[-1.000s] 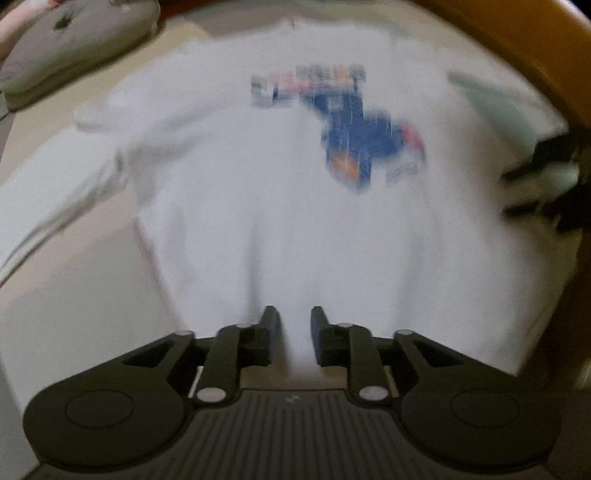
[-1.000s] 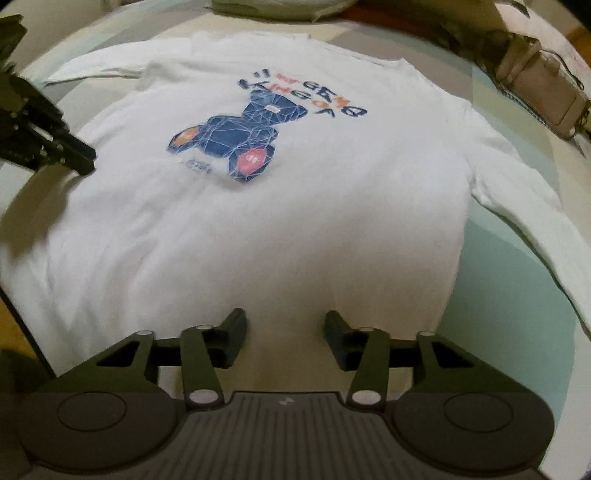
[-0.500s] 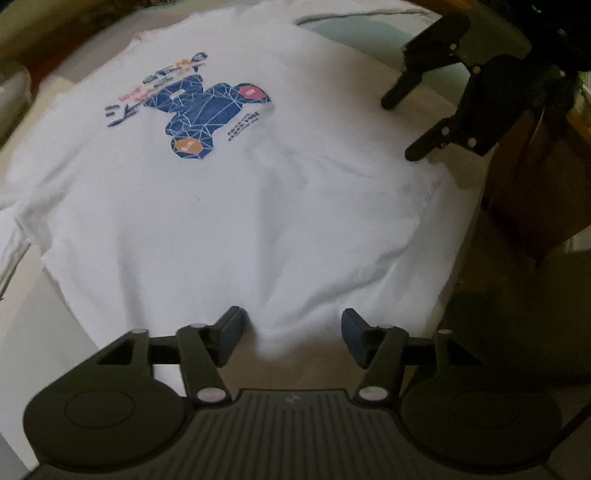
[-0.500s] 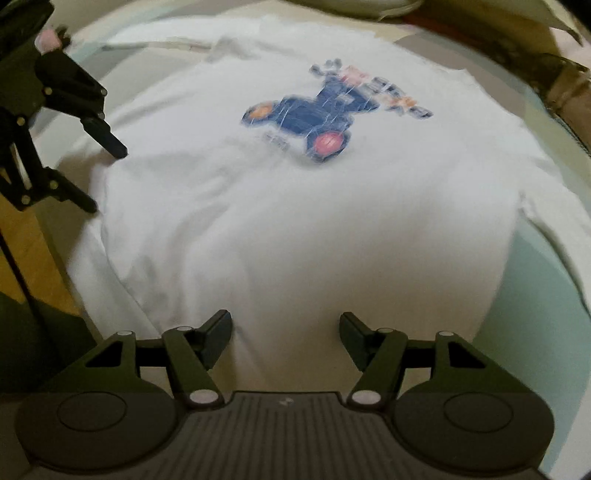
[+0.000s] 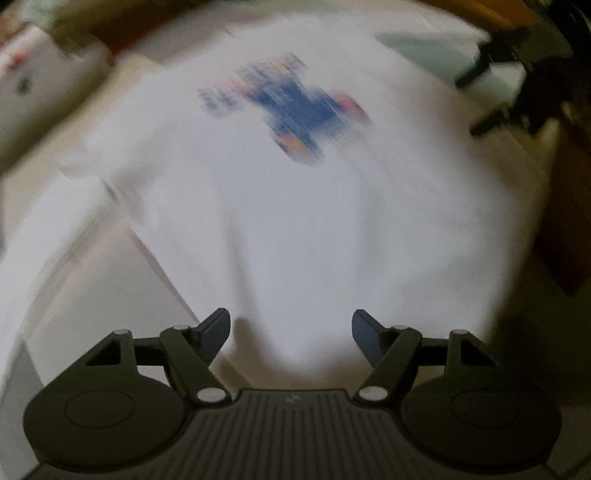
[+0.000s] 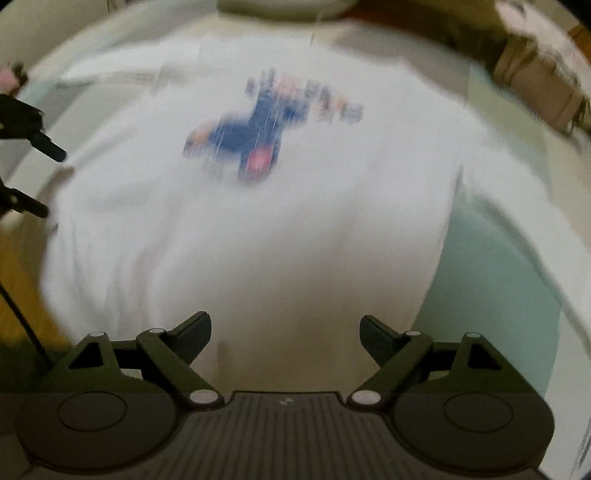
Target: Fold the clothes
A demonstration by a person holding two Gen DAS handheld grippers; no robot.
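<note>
The left gripper hangs over the near hem of the white shirt with its two fingers spread wide and nothing between them; the cloth lies below the gap, not pinched. The right gripper sits the same way at its own stretch of the hem, fingers wide apart and empty. Both views are smeared by motion, so fine detail is lost. The shirt lies flat, front up, spread over a pale surface that looks light green beside it, and a blurred blue print with red and orange patches sits high on the chest. From the left gripper's camera one long sleeve runs out to the left and down toward the near edge. From the right gripper's camera the other sleeve trails away to the right over the green. Each gripper shows in the other's view: the right one as dark fingers at the upper right edge, the left one as two dark tips at the far left, both just beside the shirt's sides. Beyond the collar lies a pale rounded thing, too blurred to name, and a tan bag-like shape sits off the far right corner. No container is clear enough to make out.
</note>
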